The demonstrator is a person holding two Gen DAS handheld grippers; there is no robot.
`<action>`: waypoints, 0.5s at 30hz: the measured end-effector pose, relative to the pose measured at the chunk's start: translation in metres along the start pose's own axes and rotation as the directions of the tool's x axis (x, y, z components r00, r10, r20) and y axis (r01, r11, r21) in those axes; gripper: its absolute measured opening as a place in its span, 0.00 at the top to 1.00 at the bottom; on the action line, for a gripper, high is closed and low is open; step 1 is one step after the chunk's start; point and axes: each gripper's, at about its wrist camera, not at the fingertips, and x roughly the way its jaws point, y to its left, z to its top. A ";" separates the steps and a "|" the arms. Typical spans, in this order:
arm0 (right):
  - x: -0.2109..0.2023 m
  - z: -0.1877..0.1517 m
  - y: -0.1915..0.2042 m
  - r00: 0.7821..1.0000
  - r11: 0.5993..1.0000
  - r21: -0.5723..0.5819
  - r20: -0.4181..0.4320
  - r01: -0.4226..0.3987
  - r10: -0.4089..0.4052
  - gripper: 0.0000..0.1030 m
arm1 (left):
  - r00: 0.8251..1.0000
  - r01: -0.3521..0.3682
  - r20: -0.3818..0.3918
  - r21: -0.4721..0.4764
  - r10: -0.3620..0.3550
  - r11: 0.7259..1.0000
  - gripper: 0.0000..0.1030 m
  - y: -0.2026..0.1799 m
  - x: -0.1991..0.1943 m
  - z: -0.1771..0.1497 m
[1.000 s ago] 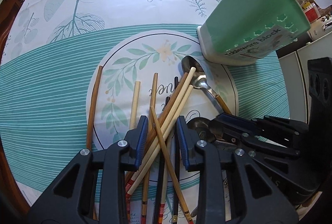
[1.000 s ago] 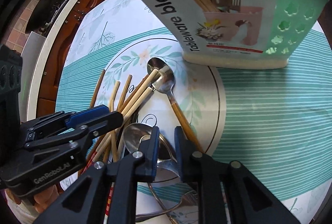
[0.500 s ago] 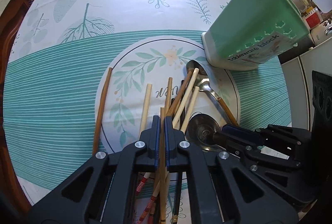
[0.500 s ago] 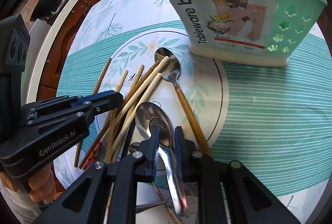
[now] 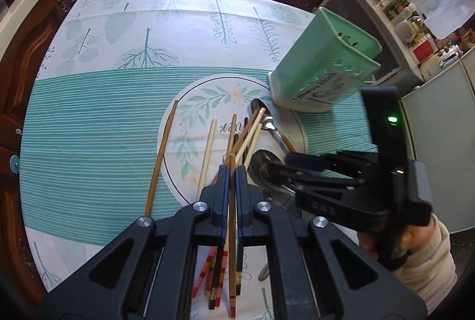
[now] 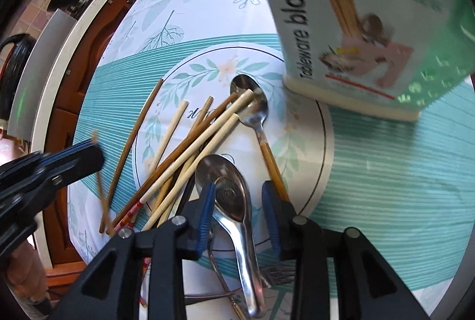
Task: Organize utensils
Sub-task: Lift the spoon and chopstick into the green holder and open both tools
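Left wrist view: left gripper (image 5: 232,171) is pinching one brown chopstick (image 5: 232,219), fingers (image 5: 222,195) pressed nearly together on it, stick hanging clear of the pile. Right gripper (image 6: 237,201) is opening; its fingers (image 6: 207,201) are sitting spread either side of the big steel spoon (image 6: 228,189), pads not pressing on it as far as I can see.

Progress, my read: early. Green holder (image 5: 323,64) is standing at the far right of the round mat (image 5: 190,100), and nothing is showing above its rim; inside is hidden. Remaining chopsticks (image 6: 190,142) are lying crossed on the mat, tips resting over the wood-handled spoon (image 6: 252,109). More cutlery (image 6: 267,272), looks like fork tines, is sitting below the right gripper.

Clearance: holder is sitting close behind the wood-handled spoon, so the path from pile to holder is short but passing over loose sticks. Both grippers are working near each other. Lone brown stick (image 5: 161,153) is lying off the mat on the worktop (image 5: 89,127), which is offering open room to the left and far side.
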 end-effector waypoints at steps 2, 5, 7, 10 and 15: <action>0.002 0.001 0.004 1.000 0.999 -0.033 -0.008 0.026 -0.026 0.68 | 1.000 0.013 0.010 0.001 -0.013 1.000 0.98 -0.001 -0.008 -0.004; 0.006 0.002 0.013 0.997 0.992 -0.103 -0.004 0.072 -0.073 0.68 | 1.000 0.024 0.017 0.006 -0.024 1.000 0.98 -0.004 -0.019 -0.008; 0.009 0.003 0.021 0.994 0.982 -0.154 0.000 0.110 -0.112 0.68 | 0.999 0.027 0.021 0.009 -0.027 1.000 0.98 -0.004 -0.023 -0.012; 0.013 0.003 0.032 0.985 0.958 -0.233 0.000 0.167 -0.172 0.68 | 0.999 0.028 0.026 0.010 -0.028 1.000 0.98 -0.005 -0.028 -0.014; 0.013 -0.003 0.039 0.980 0.937 -0.290 0.013 0.194 -0.198 0.96 | 0.999 0.029 0.043 0.000 -0.029 1.000 0.98 -0.003 -0.035 -0.018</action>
